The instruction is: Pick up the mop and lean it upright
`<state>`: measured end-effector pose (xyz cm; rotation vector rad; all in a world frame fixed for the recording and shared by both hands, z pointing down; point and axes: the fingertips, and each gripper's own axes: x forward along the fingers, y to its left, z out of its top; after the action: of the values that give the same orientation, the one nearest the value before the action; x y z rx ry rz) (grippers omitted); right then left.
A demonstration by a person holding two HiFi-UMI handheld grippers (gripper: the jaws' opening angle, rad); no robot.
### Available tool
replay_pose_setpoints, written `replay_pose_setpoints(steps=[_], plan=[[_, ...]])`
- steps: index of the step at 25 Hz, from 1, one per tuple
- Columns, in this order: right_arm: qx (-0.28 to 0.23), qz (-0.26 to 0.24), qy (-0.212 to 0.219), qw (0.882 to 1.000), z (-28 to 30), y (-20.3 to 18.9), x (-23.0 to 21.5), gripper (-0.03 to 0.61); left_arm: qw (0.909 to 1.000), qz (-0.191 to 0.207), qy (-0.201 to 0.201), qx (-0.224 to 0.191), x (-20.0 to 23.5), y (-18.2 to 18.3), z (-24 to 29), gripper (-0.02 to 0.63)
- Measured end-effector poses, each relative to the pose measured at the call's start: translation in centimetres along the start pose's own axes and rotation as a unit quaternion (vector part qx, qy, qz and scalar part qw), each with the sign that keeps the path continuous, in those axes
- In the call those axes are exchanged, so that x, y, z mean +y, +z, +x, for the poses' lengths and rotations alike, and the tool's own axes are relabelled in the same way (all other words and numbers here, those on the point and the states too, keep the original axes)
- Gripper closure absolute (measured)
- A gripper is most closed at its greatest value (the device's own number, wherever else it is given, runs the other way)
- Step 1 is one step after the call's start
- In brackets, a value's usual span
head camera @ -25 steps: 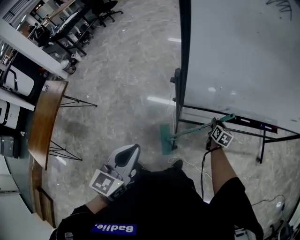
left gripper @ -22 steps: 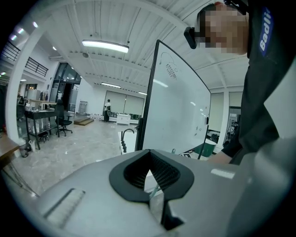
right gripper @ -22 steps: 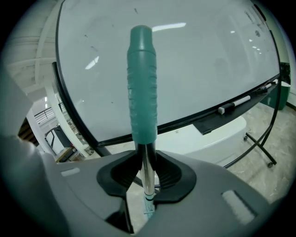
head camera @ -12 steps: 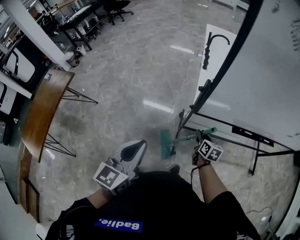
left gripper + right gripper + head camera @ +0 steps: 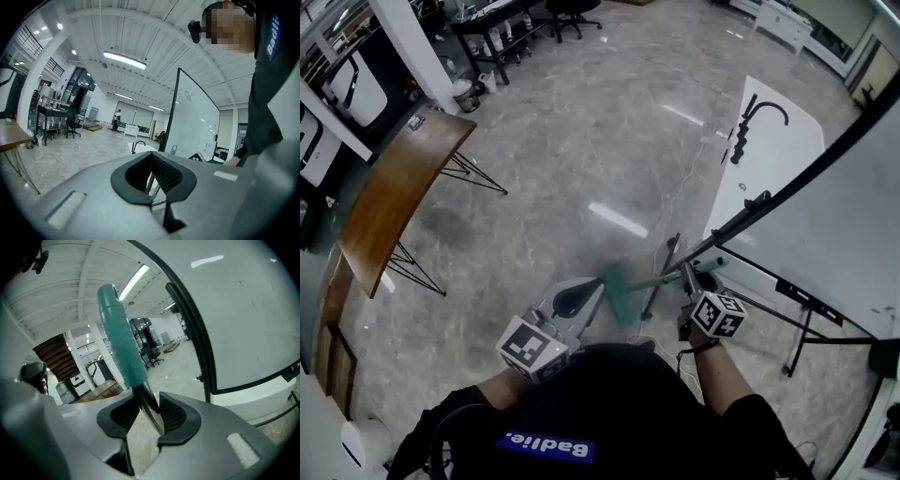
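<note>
Left gripper (image 5: 589, 289): tips together, nothing between them, just beside the mop head (image 5: 619, 289).

The mop (image 5: 661, 278) lies close to level and low in front of the person. The head is blurred, so I can't tell if it's off the floor.

Right gripper (image 5: 689, 281) is clamped on the bare metal shaft (image 5: 145, 401) just below the teal grip (image 5: 119, 341).

Handling (my read):
- Light and stiff, but long, so an end grip means a big lever and the head will swing.
- Smooth metal can twist in the pads.
- A better hold is the ribbed teal sleeve, or the left gripper lower on the shaft as a second point.

Room:
- Wooden table (image 5: 394, 197) far left, well apart.
- Polished stone floor (image 5: 581, 141), glossy; the head may slide out once leaned.
- White panel (image 5: 778, 159) beyond.
- Whiteboard (image 5: 853, 225) on a black stand at right, the nearest thing to lean it on.
</note>
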<state>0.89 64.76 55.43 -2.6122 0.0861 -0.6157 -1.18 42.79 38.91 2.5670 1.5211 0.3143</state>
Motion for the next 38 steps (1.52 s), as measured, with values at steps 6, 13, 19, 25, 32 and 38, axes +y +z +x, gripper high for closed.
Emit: replay_pose_setpoints(steps=[6, 13, 19, 25, 32, 38], plan=[[-0.013, -0.048, 0.083, 0.995, 0.2, 2.2, 9.2, 0.448, 0.9998, -0.005, 0.014, -0.013, 1.6, 0.7, -2.1, 0.600], [-0.037, -0.098, 0.182, 0.978, -1.6, 4.3, 18.7, 0.453, 0.9990, 0.005, 0.036, -0.026, 3.0, 1.1, -4.2, 0.600], [-0.051, -0.137, 0.246, 0.958, -3.7, 5.1, 24.9, 0.459, 0.9986, 0.013, 0.036, -0.036, 3.0, 1.8, -5.2, 0.600], [-0.055, -0.161, 0.275, 0.946, -4.4, 4.8, 27.4, 0.463, 0.9990, 0.023, 0.021, -0.031, 2.5, 1.7, -5.5, 0.601], [-0.046, -0.171, 0.276, 0.945, -3.8, 4.1, 28.1, 0.459, 0.9988, 0.020, 0.010, -0.044, 2.7, 1.8, -6.1, 0.598], [-0.034, -0.190, 0.290, 0.937, -2.8, 3.2, 30.5, 0.457, 0.9982, 0.007, 0.030, -0.052, 4.9, 1.8, -8.5, 0.597]])
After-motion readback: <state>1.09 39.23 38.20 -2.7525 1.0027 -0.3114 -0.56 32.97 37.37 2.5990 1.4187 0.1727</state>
